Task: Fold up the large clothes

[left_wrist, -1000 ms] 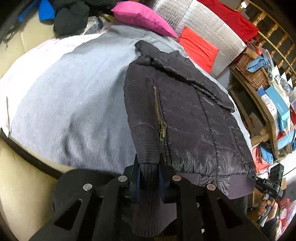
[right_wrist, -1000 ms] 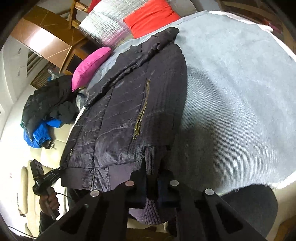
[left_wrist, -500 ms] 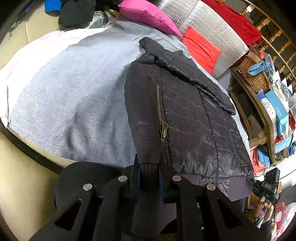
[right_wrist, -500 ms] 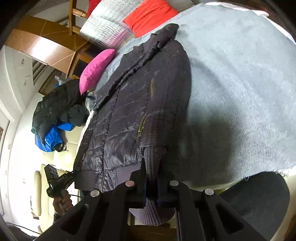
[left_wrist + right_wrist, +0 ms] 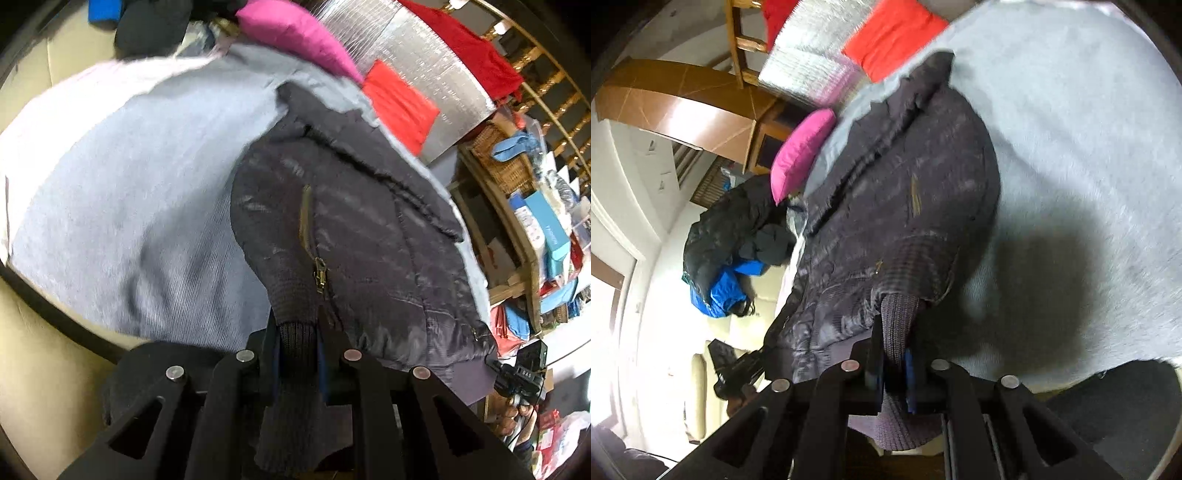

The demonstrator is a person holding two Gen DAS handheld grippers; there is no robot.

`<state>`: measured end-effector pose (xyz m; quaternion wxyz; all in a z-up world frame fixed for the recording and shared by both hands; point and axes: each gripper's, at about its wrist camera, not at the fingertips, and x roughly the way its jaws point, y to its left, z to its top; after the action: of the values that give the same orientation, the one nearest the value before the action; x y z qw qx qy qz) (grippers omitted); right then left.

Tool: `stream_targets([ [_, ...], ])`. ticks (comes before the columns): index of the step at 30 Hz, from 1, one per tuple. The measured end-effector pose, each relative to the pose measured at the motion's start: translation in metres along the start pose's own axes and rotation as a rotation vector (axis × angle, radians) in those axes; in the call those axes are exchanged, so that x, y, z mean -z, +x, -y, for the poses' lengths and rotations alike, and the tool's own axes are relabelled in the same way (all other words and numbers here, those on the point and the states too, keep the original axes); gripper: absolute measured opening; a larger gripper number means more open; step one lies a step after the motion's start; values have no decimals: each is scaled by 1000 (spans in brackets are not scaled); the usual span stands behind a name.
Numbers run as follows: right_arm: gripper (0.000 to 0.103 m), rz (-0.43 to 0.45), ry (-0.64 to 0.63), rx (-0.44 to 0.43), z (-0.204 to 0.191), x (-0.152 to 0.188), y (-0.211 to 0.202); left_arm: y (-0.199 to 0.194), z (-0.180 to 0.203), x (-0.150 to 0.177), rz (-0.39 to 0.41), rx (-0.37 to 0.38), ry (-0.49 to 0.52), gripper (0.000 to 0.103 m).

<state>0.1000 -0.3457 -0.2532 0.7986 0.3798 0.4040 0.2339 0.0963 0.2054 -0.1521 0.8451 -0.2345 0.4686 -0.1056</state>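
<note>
A dark quilted jacket (image 5: 369, 236) lies on a grey blanket (image 5: 129, 206), collar at the far end and a brass zip running down its front. My left gripper (image 5: 297, 347) is shut on a ribbed knit cuff (image 5: 295, 391) at the jacket's near end. The right wrist view shows the same jacket (image 5: 897, 206) tilted on the blanket (image 5: 1071, 147). My right gripper (image 5: 894, 354) has a ribbed cuff (image 5: 897, 317) between its jaws. They are opening slightly, and a blue pad shows beside the knit, which they still pinch.
A pink pillow (image 5: 295, 33), a red cushion (image 5: 399, 103) and a silver quilted pad (image 5: 424, 66) lie beyond the jacket. Cluttered wooden shelves (image 5: 524, 229) stand to the right. Dark and blue clothes (image 5: 731, 258) are heaped aside. A hand holds a black device (image 5: 521, 373) by the hem.
The left view has drawn closer to the jacket, cuff still clamped. The right view has rolled, so the jacket tilts more, and a blue pad now shows beside the cuff.
</note>
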Motion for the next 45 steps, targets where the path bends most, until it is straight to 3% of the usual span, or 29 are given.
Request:
stream_targets([
  [3, 20, -44, -5, 87, 7, 10, 14, 7, -3, 6, -10, -32, 3, 16],
  [4, 30, -38, 0, 115, 11, 13, 15, 8, -4, 7, -11, -32, -1, 17],
  [7, 83, -5, 5, 176, 17, 13, 10, 10, -5, 7, -9, -29, -9, 19],
  [8, 83, 18, 1, 191, 17, 12, 7, 11, -4, 6, -9, -35, -3, 20],
  [10, 83, 43, -18, 182, 15, 8, 6, 15, -2, 5, -5, -60, 15, 21],
  [14, 83, 3, -10, 181, 20, 2, 24, 23, 0, 3, 6, -106, 19, 49],
  [15, 82, -2, -19, 188, 19, 2, 28, 26, 1, 2, 0, -109, 18, 50],
  [16, 65, 3, -37, 196, 17, 3, 28, 29, 2, 2, -9, -106, 20, 50],
  [17, 25, 0, -57, 190, 12, 3, 31, 30, 3, 1, -12, -107, 24, 49],
  [18, 22, -25, -59, 193, 10, 2, 34, 31, 7, 1, -15, -120, 43, 31],
  [19, 20, -37, -59, 196, 10, 1, 36, 31, 11, 0, -19, -145, 76, 16],
  [21, 18, -48, -81, 202, 6, 0, 33, 26, 12, -2, -22, -126, 80, 15],
  [28, 16, 22, -67, 45, -15, -11, -3, -18, 11, -14, 58, 5, 52, 15],
  [33, 16, -21, -21, 67, 5, -7, 9, 16, -10, -6, -53, -65, 18, 15],
  [39, 15, 20, -11, -5, -3, -11, -4, -13, 6, -21, 51, 28, 44, 15],
  [43, 15, -2, -26, 1, -7, -18, 3, 14, -8, -17, -51, -41, 19, 14],
  [45, 15, -31, 13, 7, 5, -15, 11, 14, -9, -13, -56, -38, 10, 14],
])
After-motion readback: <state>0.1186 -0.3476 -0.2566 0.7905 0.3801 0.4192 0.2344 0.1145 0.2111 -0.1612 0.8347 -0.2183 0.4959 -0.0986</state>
